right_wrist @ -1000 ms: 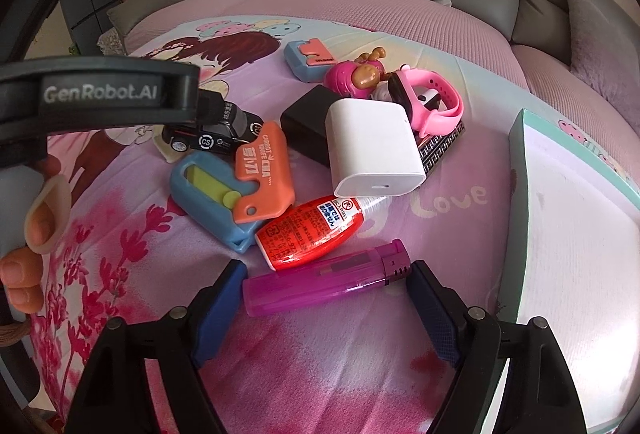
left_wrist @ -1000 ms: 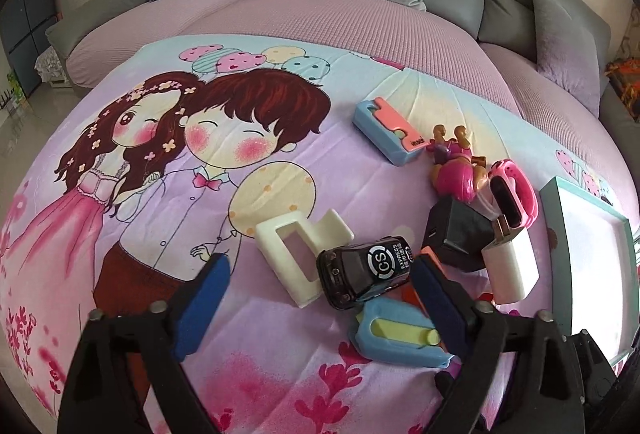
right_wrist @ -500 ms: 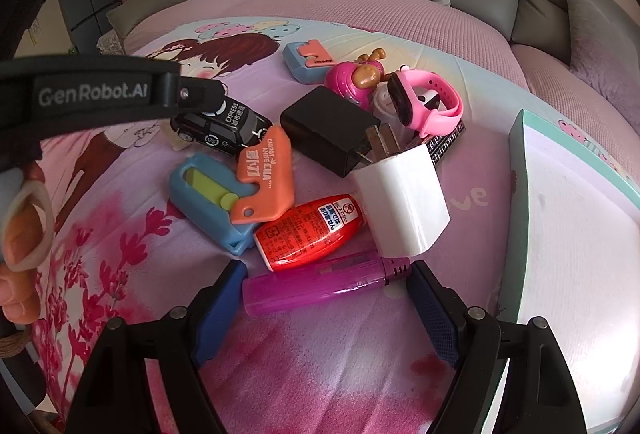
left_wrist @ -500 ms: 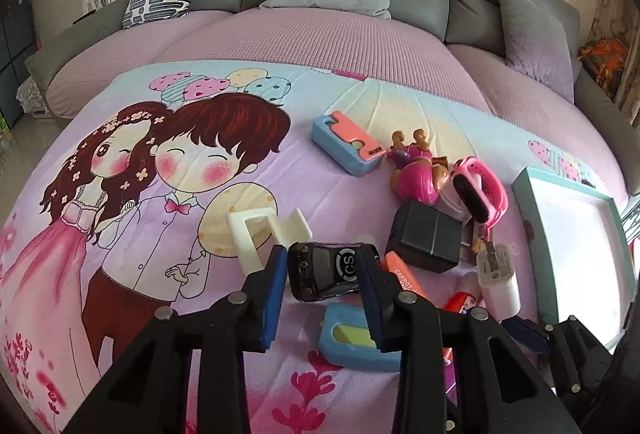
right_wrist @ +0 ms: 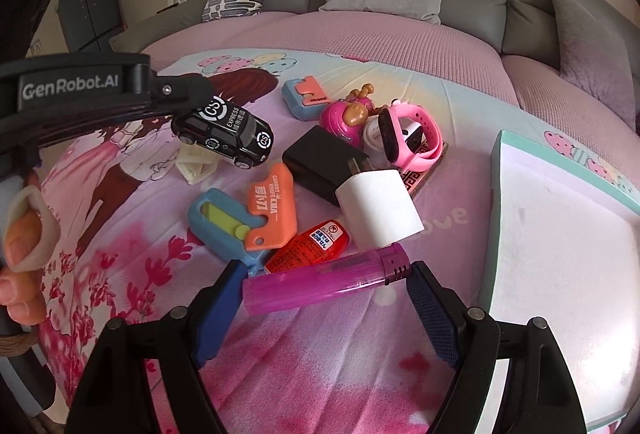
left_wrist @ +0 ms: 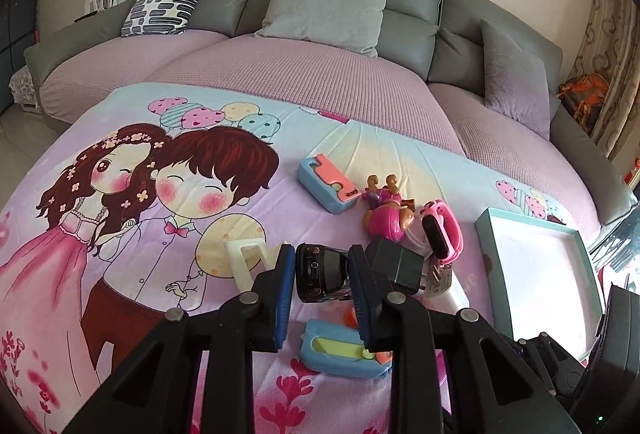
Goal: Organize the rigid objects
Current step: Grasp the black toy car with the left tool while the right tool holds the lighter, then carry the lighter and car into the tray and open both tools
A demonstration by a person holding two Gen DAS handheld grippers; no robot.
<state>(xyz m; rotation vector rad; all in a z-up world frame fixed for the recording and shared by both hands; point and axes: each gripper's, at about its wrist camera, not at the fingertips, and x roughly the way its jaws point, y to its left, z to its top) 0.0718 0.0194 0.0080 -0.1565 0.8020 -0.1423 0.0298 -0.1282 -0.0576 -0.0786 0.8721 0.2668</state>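
Observation:
A black toy car (left_wrist: 320,274) marked EXPRESS sits between the blue pads of my left gripper (left_wrist: 321,258), whose jaws are closing on its sides. In the right wrist view the car (right_wrist: 224,132) hangs clear of the cartoon bedspread under the left gripper's finger (right_wrist: 180,94). My right gripper (right_wrist: 326,270) is open and low over the bedspread. A purple lighter (right_wrist: 320,280) lies crosswise between its fingertips, each end close to a pad.
A pile lies by the car: white charger (right_wrist: 380,214), black charger (right_wrist: 320,162), orange knife (right_wrist: 272,210), blue case (right_wrist: 216,222), red bottle (right_wrist: 308,246), pink watch (right_wrist: 408,138), cream clip (right_wrist: 196,162). A teal-rimmed tray (right_wrist: 496,170) lies on the right. Sofa cushions stand behind.
My left gripper went from wide open to shut on the toy car and lifted it off the bedspread. The white charger tipped over. The right gripper stayed put.

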